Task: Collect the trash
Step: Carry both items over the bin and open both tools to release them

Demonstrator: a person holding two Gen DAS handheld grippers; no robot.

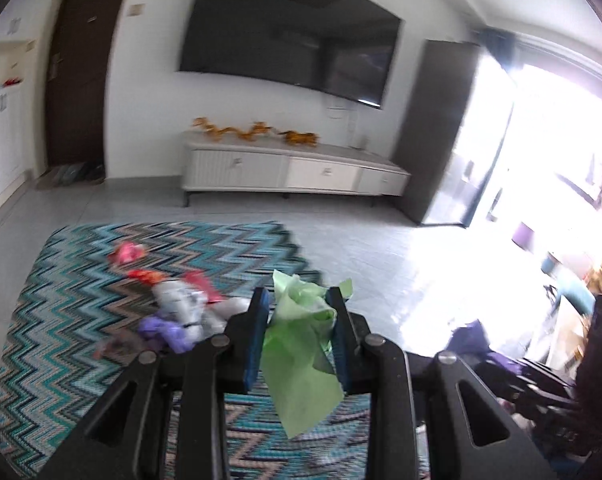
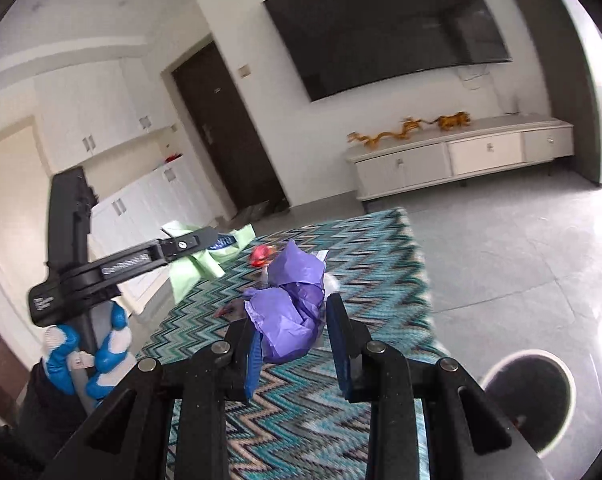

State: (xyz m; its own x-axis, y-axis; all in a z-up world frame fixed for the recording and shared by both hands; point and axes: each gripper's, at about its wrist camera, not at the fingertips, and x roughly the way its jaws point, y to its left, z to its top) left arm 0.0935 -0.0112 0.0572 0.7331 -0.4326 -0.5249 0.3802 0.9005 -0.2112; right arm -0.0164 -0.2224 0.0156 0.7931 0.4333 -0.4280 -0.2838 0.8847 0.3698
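Jaws of left gripper (image 1: 301, 300) pinch green paper (image 1: 301, 344); right gripper (image 2: 291, 320) purple paper (image 2: 291, 320).

Left tongs (image 1: 299, 300) clamped and raised, right tongs (image 2: 291, 312) likewise, both level

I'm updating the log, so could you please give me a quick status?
Left claw shut on green paper. Right claw shut on purple paper. More wrappers on rug. Bin near right.

Crumpled green paper (image 1: 301, 344) (pinched aloft); purple paper (image 2: 291, 316) likewise
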